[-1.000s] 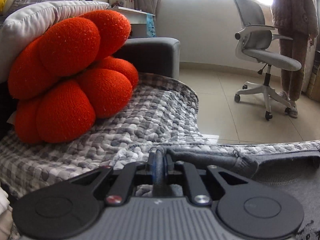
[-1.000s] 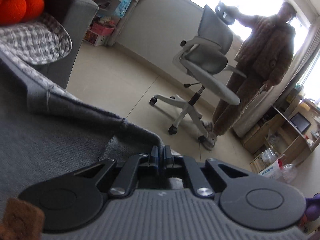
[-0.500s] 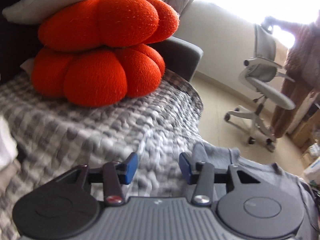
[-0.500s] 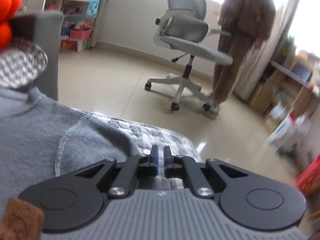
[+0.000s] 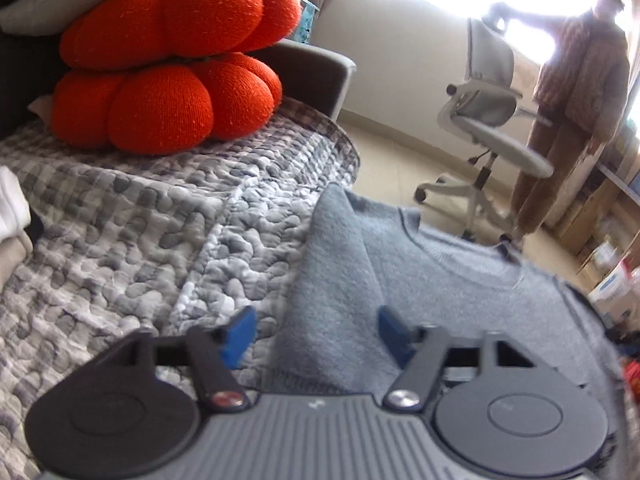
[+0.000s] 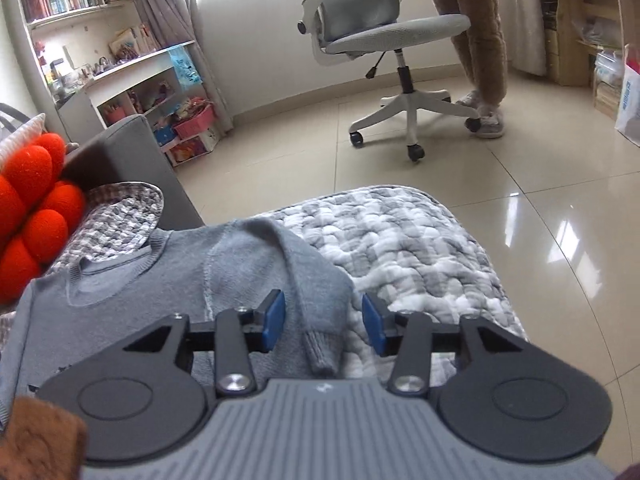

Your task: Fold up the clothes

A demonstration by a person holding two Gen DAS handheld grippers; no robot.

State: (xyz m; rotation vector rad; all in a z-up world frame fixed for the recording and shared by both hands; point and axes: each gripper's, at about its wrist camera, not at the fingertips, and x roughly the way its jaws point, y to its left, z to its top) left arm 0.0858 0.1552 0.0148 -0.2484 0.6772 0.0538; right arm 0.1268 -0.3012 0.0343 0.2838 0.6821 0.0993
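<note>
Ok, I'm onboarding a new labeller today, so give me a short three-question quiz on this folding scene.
1. True or false: the left gripper is open.
2. What lies between the right gripper fingers? A) a sleeve cuff of the grey sweater B) the orange cushion C) a sock
3. What covers the sofa under the sweater?

Key: 1 true. 2 A, with the fingers apart, not clamped. 3 a grey-and-white quilted blanket.
</note>
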